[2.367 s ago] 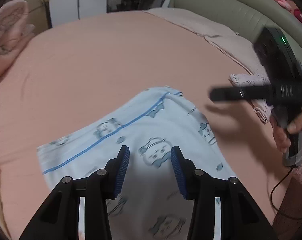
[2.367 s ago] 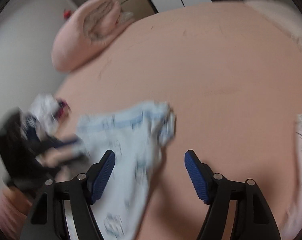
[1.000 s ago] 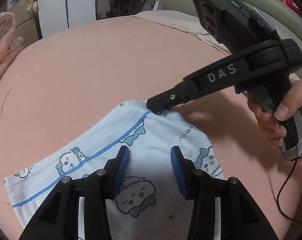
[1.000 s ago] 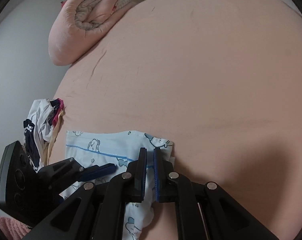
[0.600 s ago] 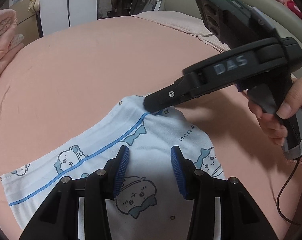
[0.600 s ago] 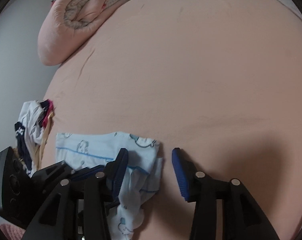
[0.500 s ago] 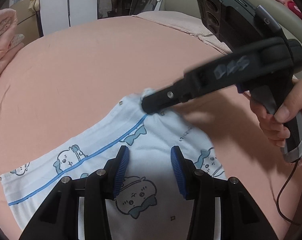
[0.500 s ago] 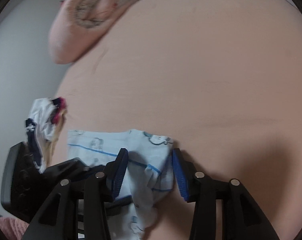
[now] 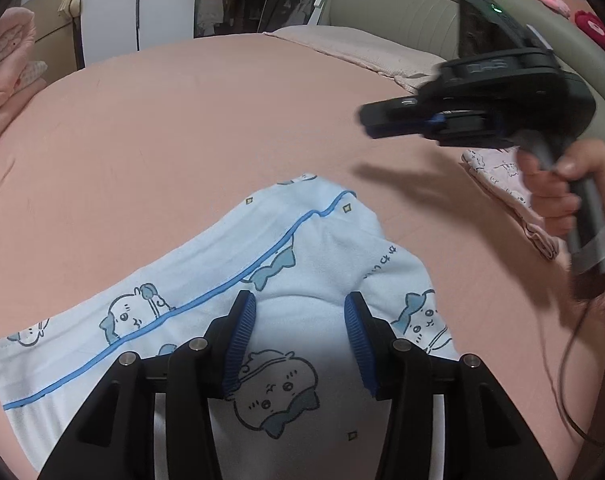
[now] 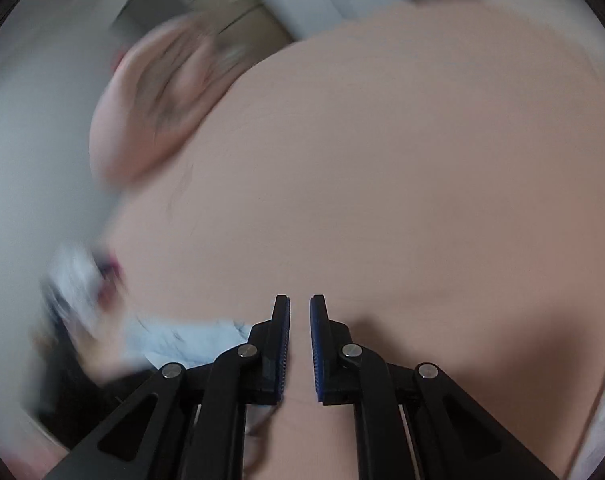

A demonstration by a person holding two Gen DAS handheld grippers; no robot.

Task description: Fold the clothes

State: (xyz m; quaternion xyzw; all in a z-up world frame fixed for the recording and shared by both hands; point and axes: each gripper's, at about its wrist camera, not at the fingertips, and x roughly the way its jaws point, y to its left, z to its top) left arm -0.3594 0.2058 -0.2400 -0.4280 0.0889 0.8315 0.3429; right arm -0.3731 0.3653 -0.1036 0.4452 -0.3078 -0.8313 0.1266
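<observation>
L claw (image 9: 300, 338) hovering spread over blue printed garment (image 9: 230, 280), lying part-folded on bed (image 9: 182, 120). R claw (image 10: 300, 344) nearly pressed together, empty, lifted off to side. Mid-fold, I reckon; nxt needs edge pinch.

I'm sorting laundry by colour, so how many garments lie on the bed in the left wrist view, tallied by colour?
Light blue printed garment: 1
Pink printed garment: 1
Total: 2, both on the pink bed sheet.
</observation>
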